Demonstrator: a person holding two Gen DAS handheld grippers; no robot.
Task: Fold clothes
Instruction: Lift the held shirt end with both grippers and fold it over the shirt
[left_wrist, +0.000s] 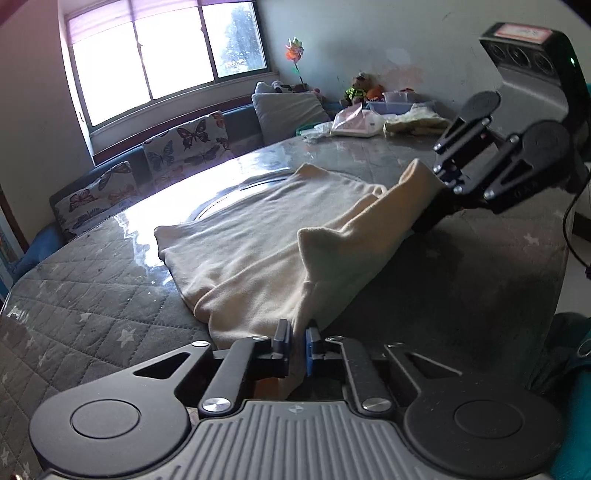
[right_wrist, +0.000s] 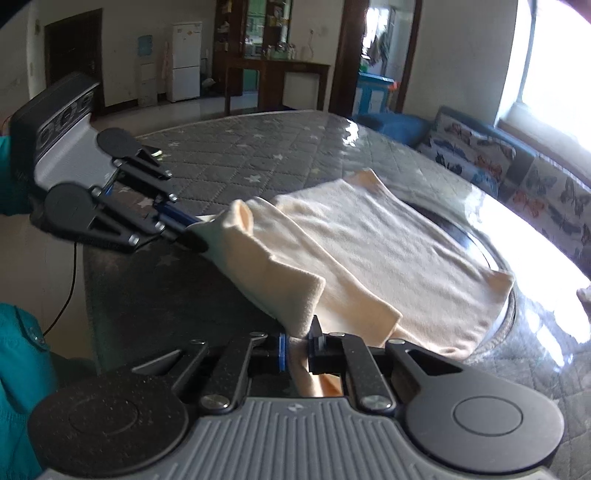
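A cream garment lies partly folded on the grey quilted table; it also shows in the right wrist view. My left gripper is shut on the garment's near edge, lifted a little off the table. My right gripper is shut on the other end of that same raised edge. Each gripper shows in the other's view, the right one at the far right, the left one at the left. The lifted strip hangs taut between them, over the flat part.
Butterfly-print cushions line a bench under the window beyond the table. Bags, boxes and toys crowd the far table edge. A round glass turntable lies under the garment. A black cable hangs off the table's near side.
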